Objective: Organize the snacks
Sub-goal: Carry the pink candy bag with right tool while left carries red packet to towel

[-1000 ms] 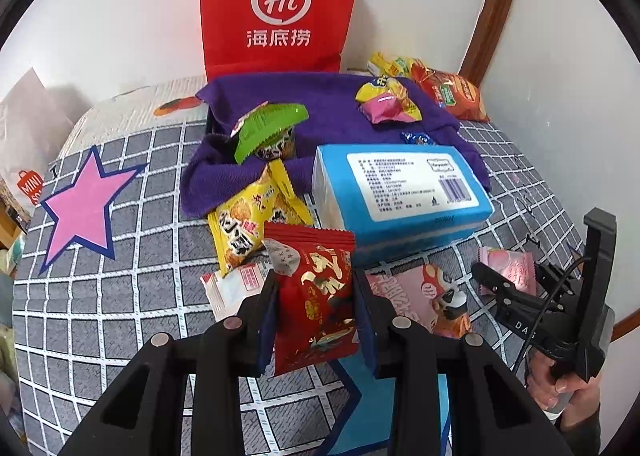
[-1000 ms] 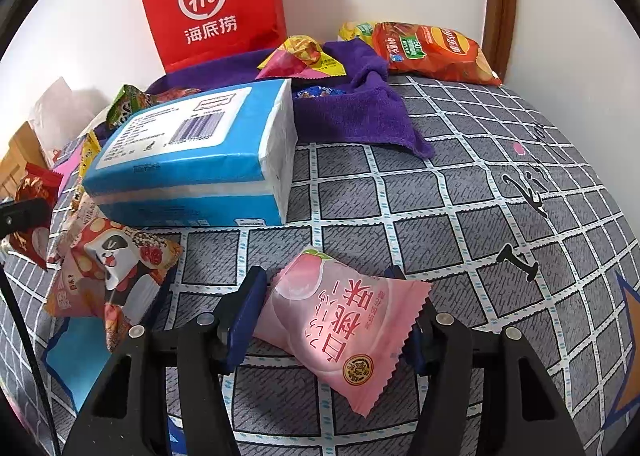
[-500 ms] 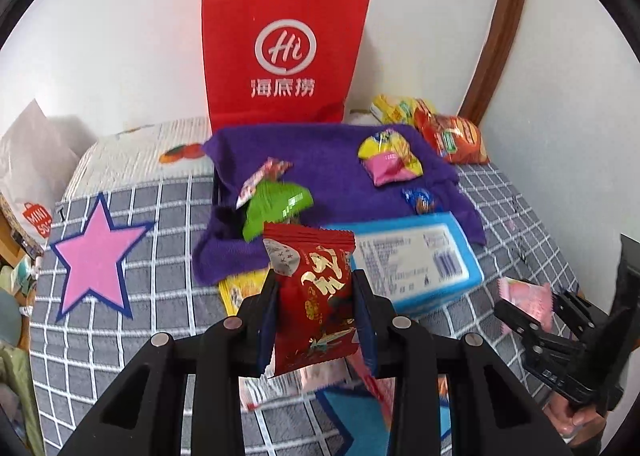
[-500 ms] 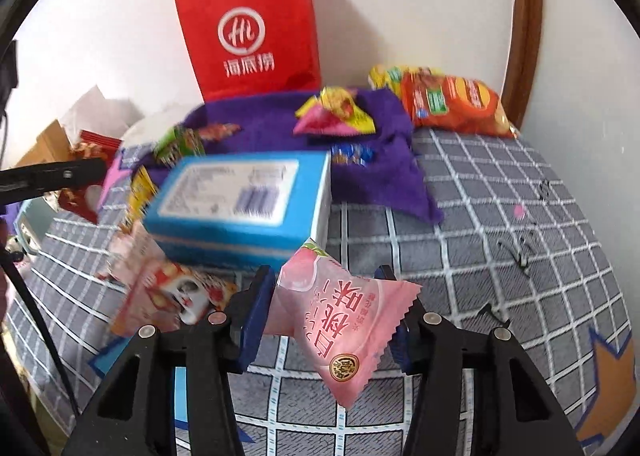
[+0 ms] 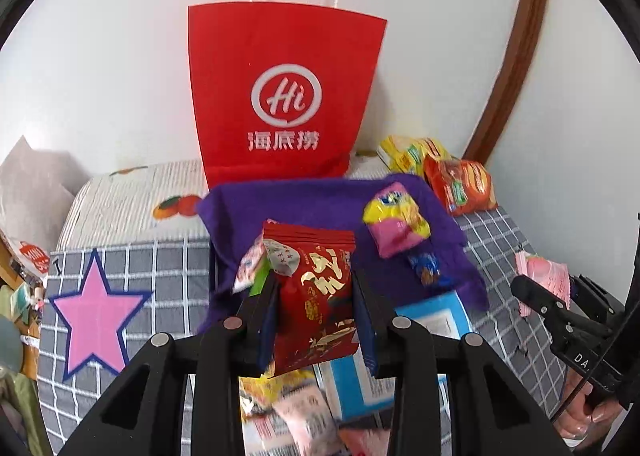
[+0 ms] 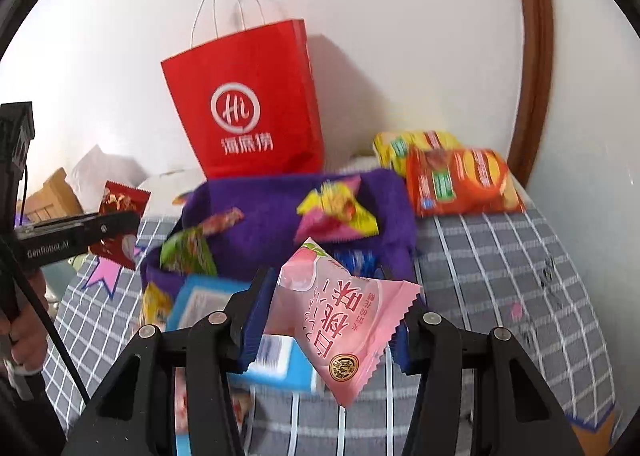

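A red snack packet [image 5: 316,296] is clamped in the left tongs [image 5: 314,320], a pink packet [image 6: 340,320] in the right tongs [image 6: 326,320], before an upright red paper bag [image 5: 286,95] whose contents are hidden.

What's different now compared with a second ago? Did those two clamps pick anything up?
Both packets were lifted off the checked blanket. The left gripper already held the red packet and carried it up towards the red paper bag. The right gripper closed on the pink peach packet and raised it too. The purple towel, blue box and other snacks stayed where they were.
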The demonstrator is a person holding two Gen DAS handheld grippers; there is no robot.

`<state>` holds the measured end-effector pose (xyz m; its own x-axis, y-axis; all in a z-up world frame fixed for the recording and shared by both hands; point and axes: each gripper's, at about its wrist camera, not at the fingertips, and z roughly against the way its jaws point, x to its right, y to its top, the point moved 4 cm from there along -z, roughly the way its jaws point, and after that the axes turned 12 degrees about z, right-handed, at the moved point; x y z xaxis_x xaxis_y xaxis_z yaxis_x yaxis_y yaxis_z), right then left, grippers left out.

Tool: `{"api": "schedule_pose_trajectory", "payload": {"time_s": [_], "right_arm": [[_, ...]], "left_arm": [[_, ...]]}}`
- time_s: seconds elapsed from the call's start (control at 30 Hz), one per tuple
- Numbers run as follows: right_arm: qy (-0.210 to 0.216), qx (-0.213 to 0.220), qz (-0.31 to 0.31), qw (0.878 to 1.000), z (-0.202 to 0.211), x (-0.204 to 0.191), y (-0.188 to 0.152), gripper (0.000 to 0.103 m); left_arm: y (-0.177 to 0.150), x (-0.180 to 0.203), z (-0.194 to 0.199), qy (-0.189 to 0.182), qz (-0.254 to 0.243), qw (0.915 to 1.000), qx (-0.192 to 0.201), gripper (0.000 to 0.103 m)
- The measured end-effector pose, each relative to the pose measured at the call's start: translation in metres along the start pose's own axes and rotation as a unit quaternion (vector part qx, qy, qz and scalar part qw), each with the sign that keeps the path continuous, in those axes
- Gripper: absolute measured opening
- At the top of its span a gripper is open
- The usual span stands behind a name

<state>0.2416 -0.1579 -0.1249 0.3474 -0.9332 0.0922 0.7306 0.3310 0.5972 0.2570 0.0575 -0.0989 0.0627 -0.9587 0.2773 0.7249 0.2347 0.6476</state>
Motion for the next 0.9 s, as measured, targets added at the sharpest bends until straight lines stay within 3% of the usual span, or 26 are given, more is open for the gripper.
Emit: {"api": "schedule_pose_trajectory", "payload": {"time_s": [0.33, 0.73, 0.9], "right_arm": [[0.023, 0.015, 0.023, 0.999, -0.042, -0.016, 0.078, 0.051], [0.044, -0.003, 0.011, 0.999, -0.102, -0.019, 0.118, 0.051], [0.055, -0.008, 0.009, 0.998, -0.121, -0.017, 0.117, 0.051]], "left_arm": [[0.041, -0.007, -0.031, 0.011, 0.019, 0.9998, 0.0, 0.032], [0.07, -0.008, -0.083, 0.012, 0.033, 0.9994, -0.006, 0.032], [0.067, -0.012, -0.104, 0.02, 0.03, 0.9993, -0.011, 0.032]]}}
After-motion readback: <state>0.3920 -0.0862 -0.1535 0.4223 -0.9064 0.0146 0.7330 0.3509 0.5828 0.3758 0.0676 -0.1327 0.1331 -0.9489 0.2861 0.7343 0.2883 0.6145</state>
